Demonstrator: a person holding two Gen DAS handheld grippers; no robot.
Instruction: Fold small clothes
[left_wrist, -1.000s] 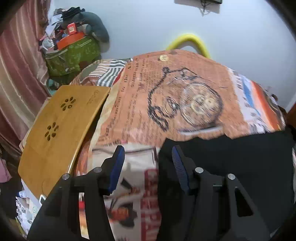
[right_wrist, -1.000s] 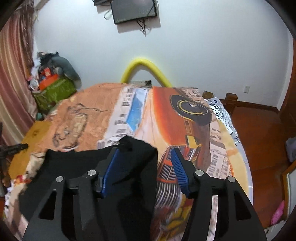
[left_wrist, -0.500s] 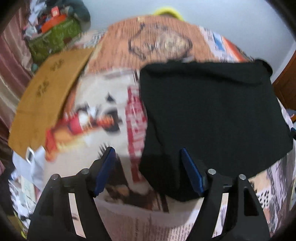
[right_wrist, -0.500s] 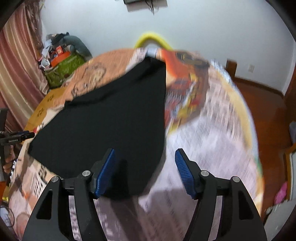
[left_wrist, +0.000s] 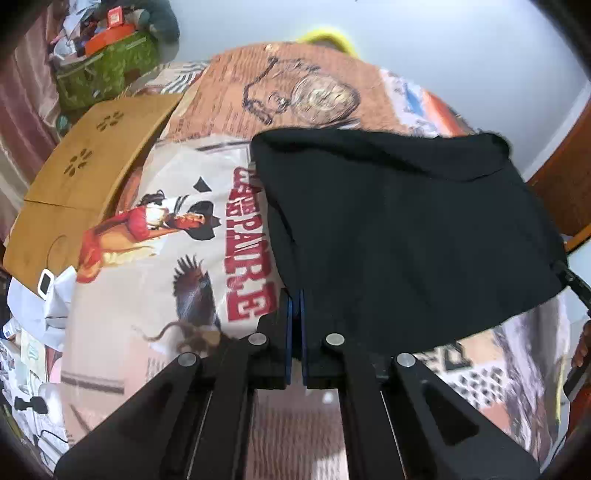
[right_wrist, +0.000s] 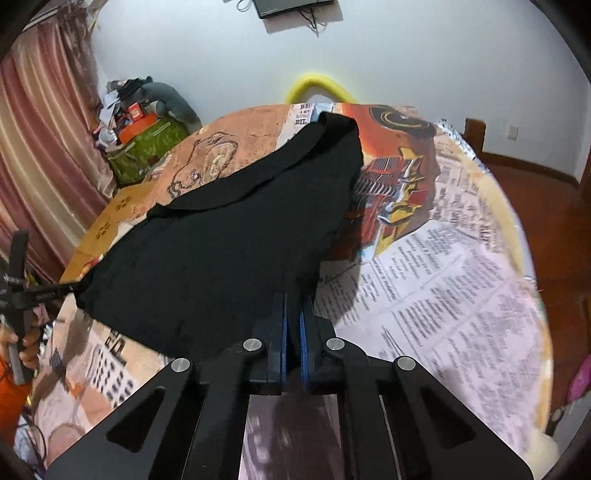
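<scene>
Left gripper (left_wrist: 295, 325) and right gripper (right_wrist: 292, 332) each pinch the black cloth (left_wrist: 399, 229). It lies on the printed bedspread (left_wrist: 155, 258), a wooden board (left_wrist: 81, 177) beside

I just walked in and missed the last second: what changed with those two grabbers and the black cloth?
Both grabbers, open a second ago, have pulled back to the near edge of the black cloth and shut on it: the left gripper pinches the near left corner, the right gripper the near right corner. The near edge now looks lifted off the bedspread. The wooden board stayed put.
</scene>
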